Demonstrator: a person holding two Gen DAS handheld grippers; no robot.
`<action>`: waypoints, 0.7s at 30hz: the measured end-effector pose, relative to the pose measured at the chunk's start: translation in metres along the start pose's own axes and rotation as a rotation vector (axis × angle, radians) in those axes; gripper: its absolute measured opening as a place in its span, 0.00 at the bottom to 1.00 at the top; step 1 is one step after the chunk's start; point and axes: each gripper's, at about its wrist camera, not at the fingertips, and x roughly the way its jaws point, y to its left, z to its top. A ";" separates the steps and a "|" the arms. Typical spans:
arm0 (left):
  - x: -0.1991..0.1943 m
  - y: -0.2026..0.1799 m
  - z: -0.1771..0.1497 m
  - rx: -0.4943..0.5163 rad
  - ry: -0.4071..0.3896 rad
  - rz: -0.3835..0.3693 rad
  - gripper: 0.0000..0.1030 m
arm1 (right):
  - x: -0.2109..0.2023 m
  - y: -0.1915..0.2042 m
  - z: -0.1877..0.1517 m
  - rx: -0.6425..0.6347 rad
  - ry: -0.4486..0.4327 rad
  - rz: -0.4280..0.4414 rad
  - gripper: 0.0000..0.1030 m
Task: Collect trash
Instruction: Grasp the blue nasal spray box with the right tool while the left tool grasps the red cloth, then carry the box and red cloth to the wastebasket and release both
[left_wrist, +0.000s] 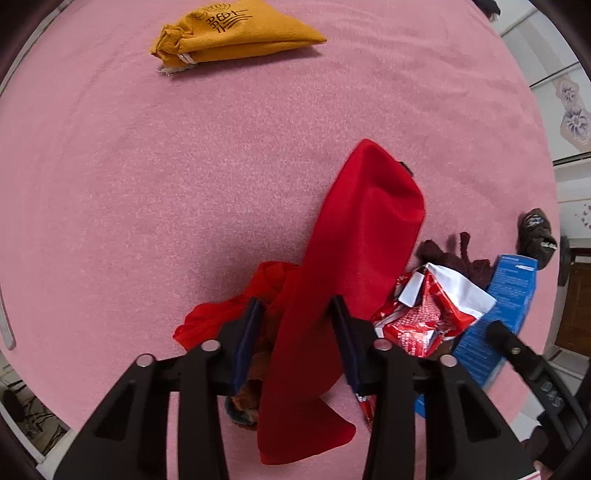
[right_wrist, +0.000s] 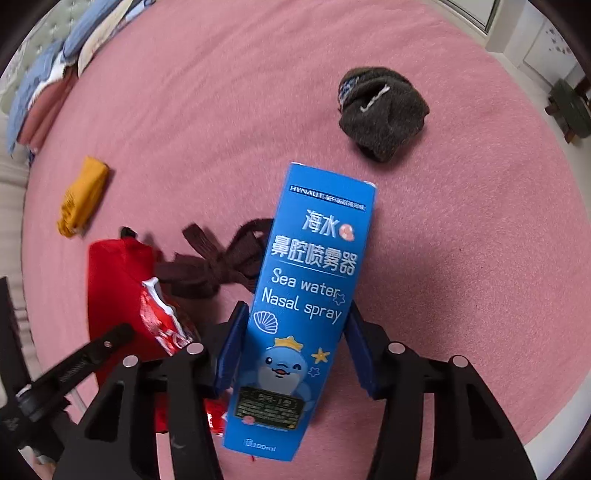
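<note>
1. The right gripper (right_wrist: 295, 354) is pinching a tall blue cardboard nasal-spray box (right_wrist: 306, 295) between its two blue-padded fingers, which are pressing against the box's side walls.
2. The box's long axis is running along the fingers, its top end pointing forward and away from the camera, above the pink fleece blanket (right_wrist: 443, 240).
3. The left gripper (left_wrist: 299, 343) is holding its fingers spread, straddling a long red felt cloth bag (left_wrist: 354, 251) without visibly squeezing it.
4. A crumpled red-and-white snack wrapper (left_wrist: 424, 314) is lying just beside the red bag, touching the blue box (left_wrist: 498, 314).
5. A yellow drawstring pouch (left_wrist: 229, 33) is resting well apart.
</note>
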 end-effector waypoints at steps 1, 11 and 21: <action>-0.001 0.001 -0.001 -0.002 -0.003 -0.007 0.26 | -0.001 0.000 -0.001 -0.005 -0.006 0.002 0.48; -0.040 0.006 -0.028 -0.022 -0.045 -0.139 0.04 | -0.043 -0.010 -0.015 -0.063 -0.043 0.077 0.46; -0.086 -0.032 -0.056 -0.013 -0.070 -0.238 0.03 | -0.094 -0.037 -0.021 -0.081 -0.094 0.141 0.46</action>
